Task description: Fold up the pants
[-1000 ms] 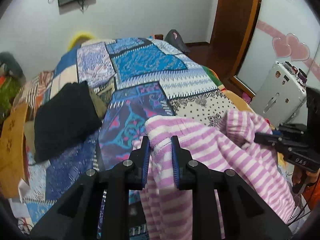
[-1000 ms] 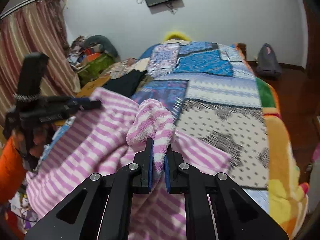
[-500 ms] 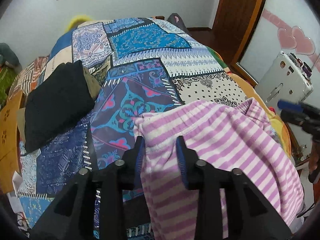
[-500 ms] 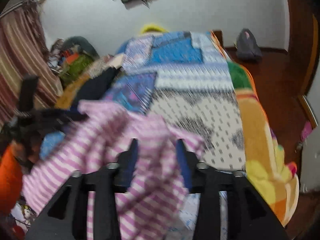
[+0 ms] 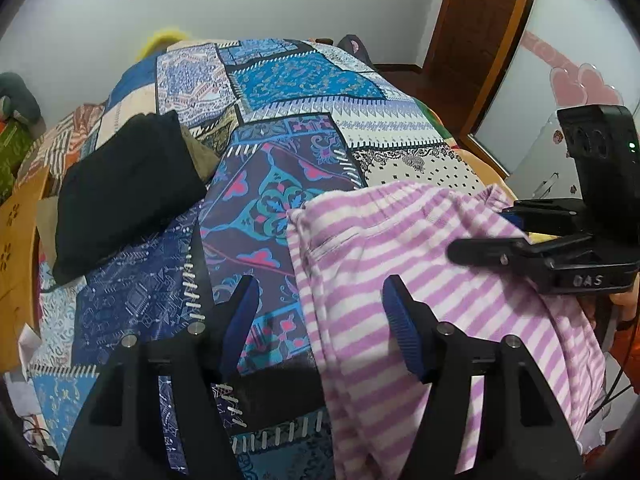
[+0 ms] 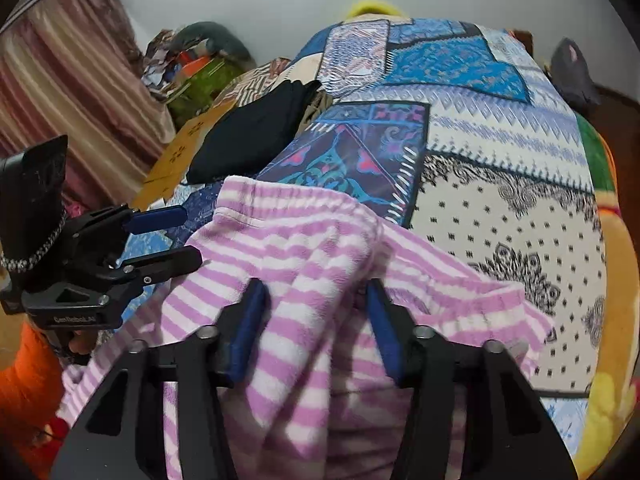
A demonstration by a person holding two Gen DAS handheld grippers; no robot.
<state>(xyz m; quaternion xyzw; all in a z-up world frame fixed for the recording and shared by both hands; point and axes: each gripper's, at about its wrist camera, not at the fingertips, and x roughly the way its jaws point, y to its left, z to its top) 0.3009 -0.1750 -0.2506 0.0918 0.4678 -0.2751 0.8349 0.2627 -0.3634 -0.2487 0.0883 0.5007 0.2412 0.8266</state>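
Note:
Pink-and-white striped fleece pants [image 5: 400,240] lie spread over the near end of the bed, waistband toward the far side. My left gripper [image 5: 320,292] hovers over their left edge. Its jaws are opening, and the cloth edge lies between them with neither pad touching it. From the right wrist view, my left gripper [image 6: 192,236] shows beside the pants [image 6: 304,240]. My right gripper [image 6: 316,296] straddles a raised fold of the pants. Its jaws are closing but still stand apart around the fold. The left wrist view has my right gripper [image 5: 492,232] over the pants' right side.
A patchwork bedspread [image 5: 300,80] covers the bed. A folded black garment [image 5: 120,188] lies on its left side. A wooden door frame [image 5: 480,20] stands at the far right, a striped curtain [image 6: 60,80] and a heap of clutter [image 6: 192,60] at the left. An orange sleeve [image 6: 24,380] shows.
Both grippers were shut on lifted folds of the pants and have let go. The pants have dropped flat on the bed. Both grippers sank lower and their jaws widened.

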